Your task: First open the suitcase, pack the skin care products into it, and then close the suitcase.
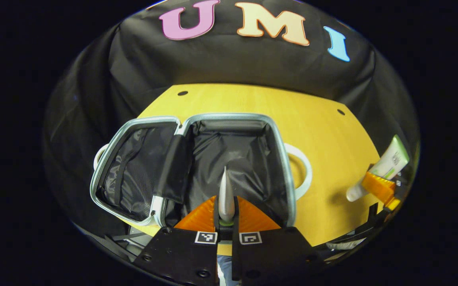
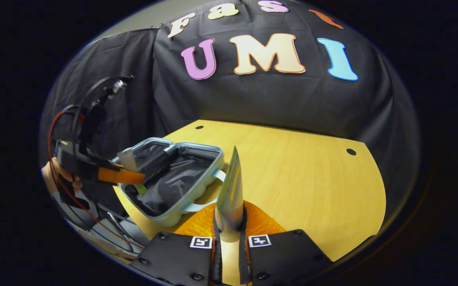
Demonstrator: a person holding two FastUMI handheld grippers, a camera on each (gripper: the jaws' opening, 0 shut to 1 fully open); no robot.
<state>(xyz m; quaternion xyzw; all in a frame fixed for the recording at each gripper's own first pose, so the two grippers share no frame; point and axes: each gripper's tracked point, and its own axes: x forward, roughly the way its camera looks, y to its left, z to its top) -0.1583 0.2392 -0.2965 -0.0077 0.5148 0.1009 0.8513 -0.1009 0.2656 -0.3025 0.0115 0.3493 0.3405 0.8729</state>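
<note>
Both tools are clamped tight, left tool [image 1: 226,216] on a silver tube [image 1: 226,194], right tool [image 2: 229,222] on a white-green tube [image 2: 231,190], open suitcase [image 1: 197,167] on the desk [image 1: 332,159].

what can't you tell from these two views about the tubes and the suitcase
- Silver tube, left gripper view: seen edge-on, its lower end hidden between the left gripper fingers.
- White tube, left gripper view: its middle is covered by the right gripper.
- Suitcase, right gripper view: the near corner of the inside is hidden by the left gripper.
- Suitcase lid pocket: contents too dark to tell.

Yellow wooden table [image 2: 312,174]; black cloth wall [image 2: 276,99] behind.
</note>
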